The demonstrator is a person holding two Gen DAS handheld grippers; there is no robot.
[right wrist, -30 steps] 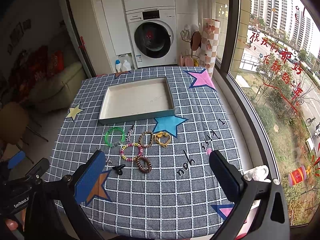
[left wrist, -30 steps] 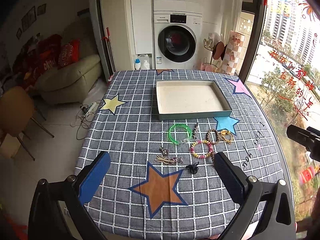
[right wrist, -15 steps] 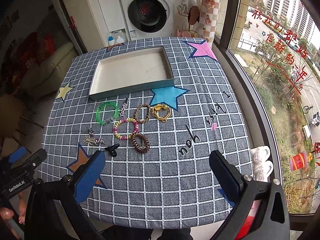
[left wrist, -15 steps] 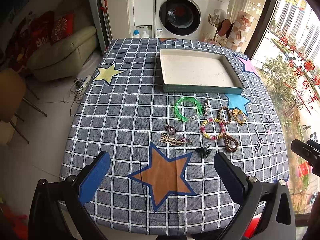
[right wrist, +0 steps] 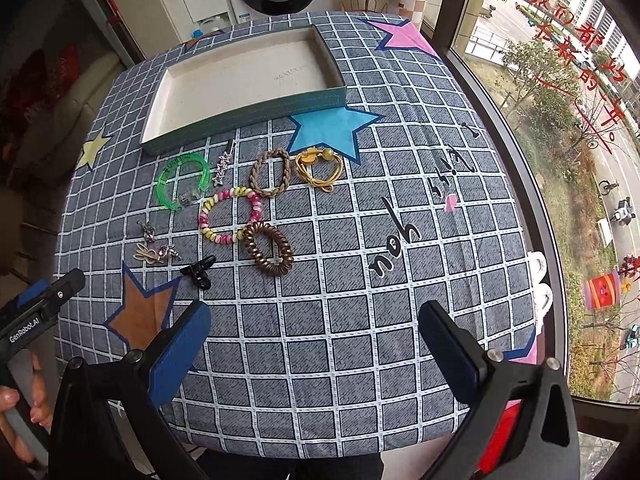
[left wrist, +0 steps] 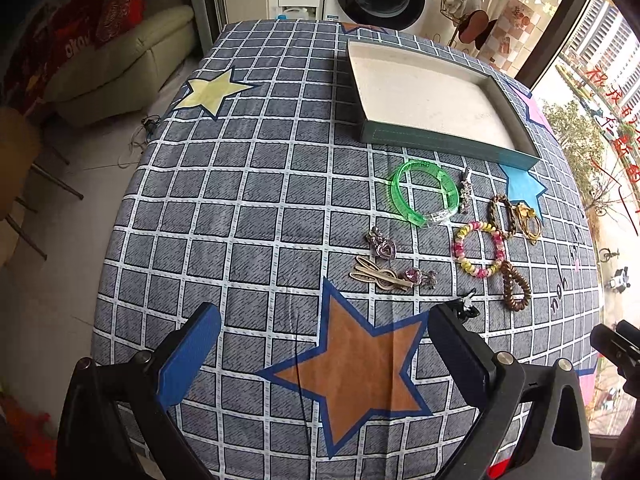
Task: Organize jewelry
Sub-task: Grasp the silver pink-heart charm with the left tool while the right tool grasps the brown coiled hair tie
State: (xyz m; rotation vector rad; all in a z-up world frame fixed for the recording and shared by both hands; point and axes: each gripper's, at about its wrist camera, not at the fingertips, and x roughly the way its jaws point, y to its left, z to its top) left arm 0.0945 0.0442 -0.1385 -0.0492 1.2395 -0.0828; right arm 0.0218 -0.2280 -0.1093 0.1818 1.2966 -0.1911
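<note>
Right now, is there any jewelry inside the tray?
No, the tray shows only its bare pale floor, and the pieces, such as the green bangle, lie on the tablecloth in front of it.

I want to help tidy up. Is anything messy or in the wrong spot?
Yes. The tray holds nothing, while the jewelry lies loose on the tablecloth in front of it, like the green bangle and brown coil hair tie. Nothing looks broken or spilled.
</note>
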